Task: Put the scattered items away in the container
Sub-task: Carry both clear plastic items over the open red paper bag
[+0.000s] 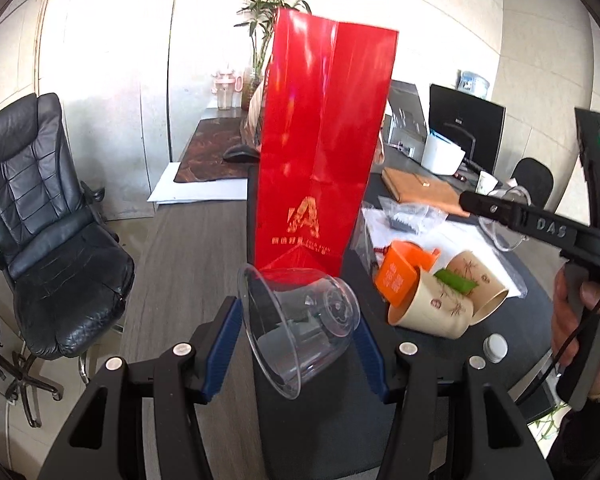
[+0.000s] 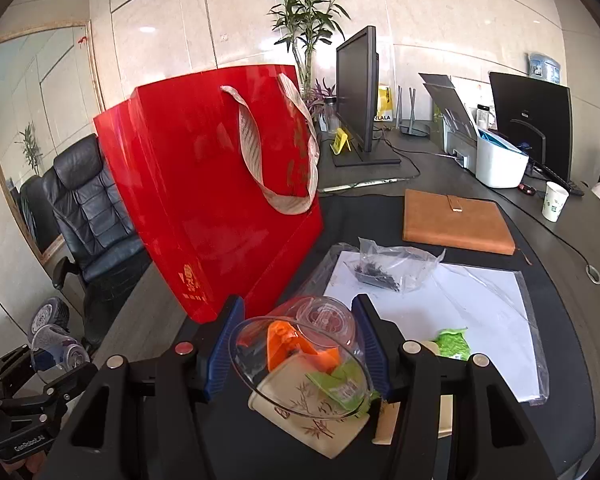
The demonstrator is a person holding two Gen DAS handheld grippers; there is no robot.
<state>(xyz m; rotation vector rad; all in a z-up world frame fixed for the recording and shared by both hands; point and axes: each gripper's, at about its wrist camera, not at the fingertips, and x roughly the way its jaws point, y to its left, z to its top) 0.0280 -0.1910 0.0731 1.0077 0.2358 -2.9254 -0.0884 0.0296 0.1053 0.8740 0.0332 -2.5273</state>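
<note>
Now both grippers, left gripper [image 1: 298,336] and right gripper [image 2: 298,344], each clamp a clear cup [image 1: 296,320] in partly-open jaws; lift over the red bag [image 1: 320,140] rim before releasing.

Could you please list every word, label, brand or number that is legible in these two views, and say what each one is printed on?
"DAS": on the black finger of the right claw, seen from the left wrist.
"GenRobot.AI", partly blurred: on the left claw's body, bottom left of the right wrist view.
"A": large gold letter on the red gift bag; the gold lines under it are too blurred.
"LALA": end of a word on the yellow-and-white sign.
Orange tag: print unreadable.
</note>
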